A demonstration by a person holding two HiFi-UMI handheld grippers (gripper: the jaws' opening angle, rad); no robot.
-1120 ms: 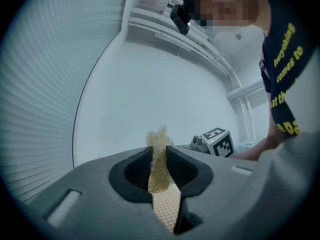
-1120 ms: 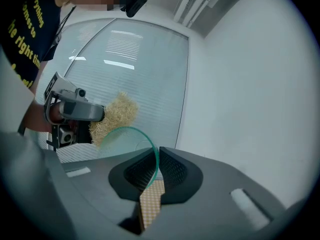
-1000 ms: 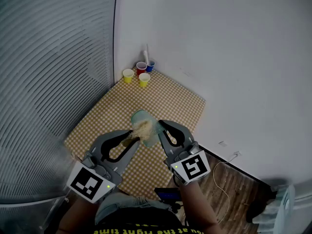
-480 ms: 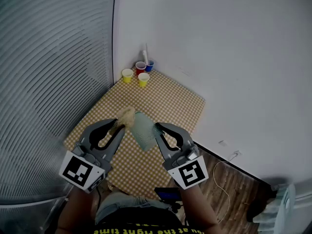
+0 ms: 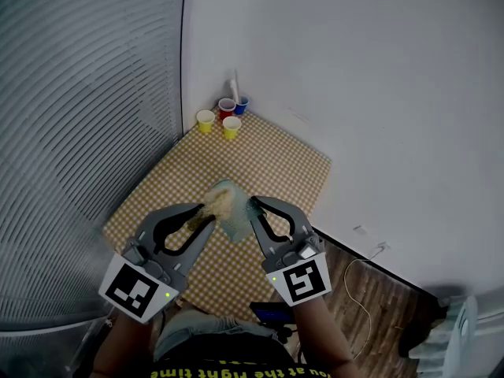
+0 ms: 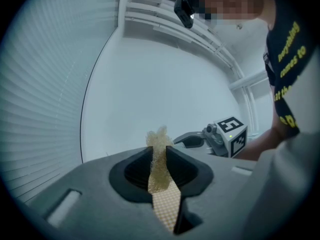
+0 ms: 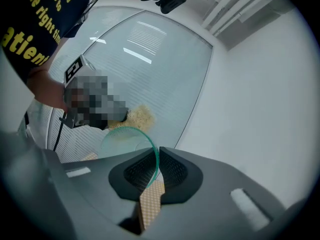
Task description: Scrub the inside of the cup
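Observation:
A translucent green cup is held on its side above the checked cloth, with its rim pinched between the pads of my right gripper. In the right gripper view the cup opens to the left and its wall runs into the jaws of the gripper. My left gripper is shut on a tan fibrous scrubber, which sits at the cup's mouth. In the left gripper view the scrubber stands squeezed between the pads of that gripper.
A checked cloth covers the table. At its far corner stand several small cups: two yellow ones, a red one and a blue one, beside a white upright tube. Window blinds are left, a white wall right.
The left gripper drew the scrubber out of the cup to the left, then brought it back to the cup's mouth. The right gripper rolled, turning the cup.

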